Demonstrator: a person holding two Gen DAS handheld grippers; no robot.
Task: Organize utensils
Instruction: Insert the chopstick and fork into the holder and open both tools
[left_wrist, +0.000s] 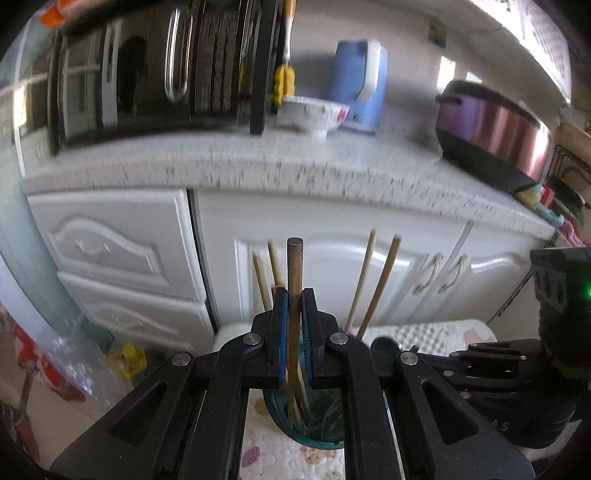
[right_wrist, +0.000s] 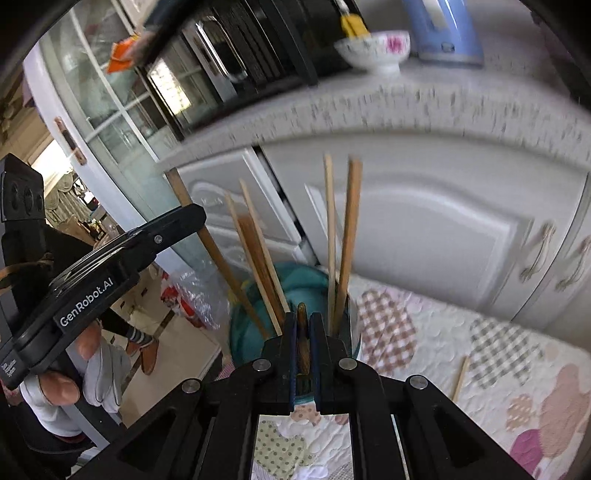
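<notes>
The left tool (left_wrist: 294, 306) grips a dark chopstick (left_wrist: 294, 266) upright over a teal glass holder (left_wrist: 325, 424) on a quilted cloth (right_wrist: 480, 369). The right tool (right_wrist: 303, 325) pinches another dark stick (right_wrist: 302, 314) just beside the holder's pale chopsticks (right_wrist: 349, 229).

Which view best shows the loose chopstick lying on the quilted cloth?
The right wrist view: the loose chopstick lies in plain sight on the quilted cloth, right of the teal cup. The left wrist view does not show it.
</notes>
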